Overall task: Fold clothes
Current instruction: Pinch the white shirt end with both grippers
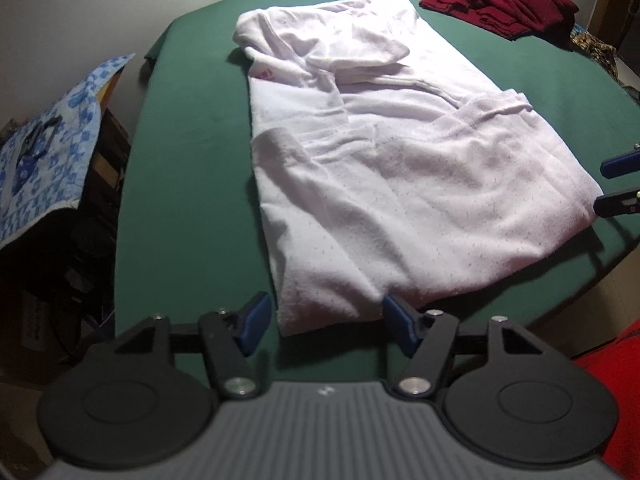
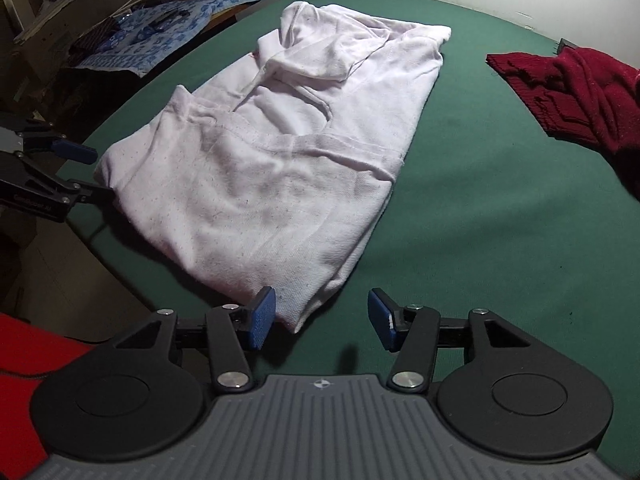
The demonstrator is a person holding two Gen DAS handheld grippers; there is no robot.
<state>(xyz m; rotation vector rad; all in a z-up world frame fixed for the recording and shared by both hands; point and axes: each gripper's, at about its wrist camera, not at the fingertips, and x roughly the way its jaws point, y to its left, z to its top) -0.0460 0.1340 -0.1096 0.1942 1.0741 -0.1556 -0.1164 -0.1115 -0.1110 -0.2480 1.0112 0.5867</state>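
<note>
A pale pink shirt (image 1: 380,168) (image 2: 280,160), folded lengthwise with sleeves tucked over, lies flat on the green table (image 1: 192,160) (image 2: 480,208). My left gripper (image 1: 328,324) hangs over the hem's near left corner, which lies between its blue pads (image 1: 254,326). The pads do not pinch it, and the jaws are open. My right gripper (image 2: 322,318) is open too, with the hem's other corner between its pads (image 2: 262,318), untouched on the right side. Each gripper shows at the edge of the other view: the right gripper (image 1: 618,182) and the left gripper (image 2: 86,172).
A crumpled maroon garment (image 1: 500,0) (image 2: 572,92) lies at the far side of the table. A blue floral cloth (image 1: 44,140) (image 2: 160,36) covers clutter beyond the table's edge. Red fabric (image 1: 616,380) (image 2: 20,380) shows near the camera.
</note>
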